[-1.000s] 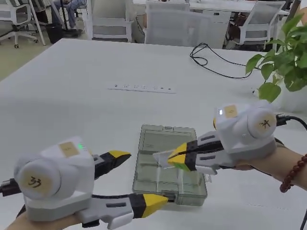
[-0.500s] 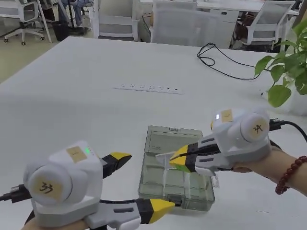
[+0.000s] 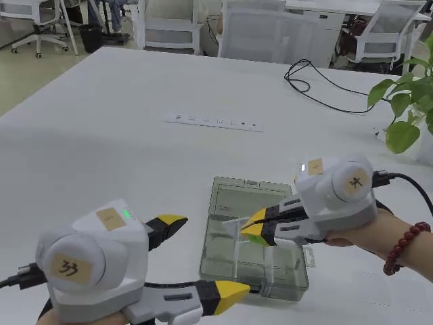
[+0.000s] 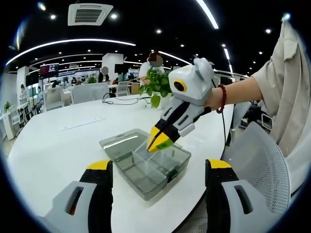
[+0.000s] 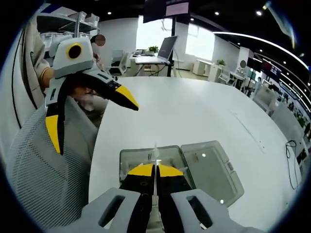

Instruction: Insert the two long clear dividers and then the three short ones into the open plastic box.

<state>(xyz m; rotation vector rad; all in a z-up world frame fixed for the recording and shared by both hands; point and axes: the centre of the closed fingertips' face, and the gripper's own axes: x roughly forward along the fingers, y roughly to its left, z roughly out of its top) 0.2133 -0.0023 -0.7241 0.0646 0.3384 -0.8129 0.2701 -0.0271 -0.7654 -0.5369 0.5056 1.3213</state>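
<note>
Across the last second the picture in the head view has slid, which is put down to the headset and not to the white table (image 3: 101,135); the open box (image 3: 291,281) is taken to have been left where it stood, at the near edge with its lid laid flat on the far side. Against the box, the right gripper (image 3: 256,230) has hardly been shifted sideways. The clear divider (image 3: 233,221) in it, shown a second ago as a broader face, is now seen as a thin strip. It seems to have been turned edge-up and lowered toward the middle of the box, though with clear plastic this cannot be settled. The divider is judged to be on the point of being seated, not yet let go.

The right gripper is held almost level, reached in from the right over the box, its jaws pressed together on the divider. The left gripper (image 3: 210,257) is held low at the near left, jaws spread wide with nothing between them, the lower tip just beside the box's near corner
</note>
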